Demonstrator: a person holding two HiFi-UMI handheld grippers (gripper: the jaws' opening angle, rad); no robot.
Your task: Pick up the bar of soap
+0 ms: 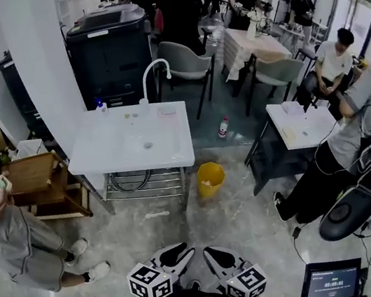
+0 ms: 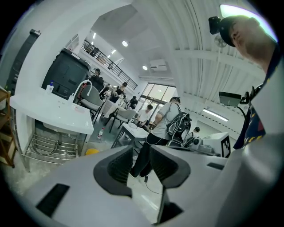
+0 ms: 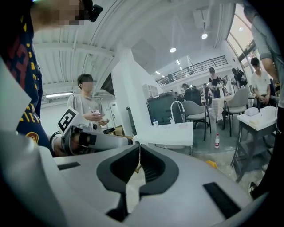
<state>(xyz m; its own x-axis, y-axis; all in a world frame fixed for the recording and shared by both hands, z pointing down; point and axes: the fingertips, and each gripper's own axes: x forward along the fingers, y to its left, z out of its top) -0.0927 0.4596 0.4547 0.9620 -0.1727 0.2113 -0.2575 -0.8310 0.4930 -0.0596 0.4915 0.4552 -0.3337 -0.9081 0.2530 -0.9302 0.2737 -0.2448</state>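
Note:
The white sink table (image 1: 171, 147) with its curved faucet (image 1: 154, 71) stands a few steps ahead across the floor. On its top beside the basin lies a small pale pinkish thing (image 1: 167, 111), too small to tell whether it is the soap. Both grippers are held low and close to my body, far from the sink. My left gripper (image 1: 179, 253) (image 2: 141, 150) is empty, with a narrow gap between its jaws. My right gripper (image 1: 215, 254) (image 3: 139, 148) is shut, tips meeting on nothing. The sink table also shows in the left gripper view (image 2: 49, 108) and in the right gripper view (image 3: 164, 131).
A yellow bin (image 1: 210, 179) and a bottle (image 1: 223, 127) stand on the floor right of the sink. A wooden shelf (image 1: 34, 174) and a standing person (image 1: 9, 239) are at the left. A seated person (image 1: 354, 136) and a small white table (image 1: 302, 123) are at the right.

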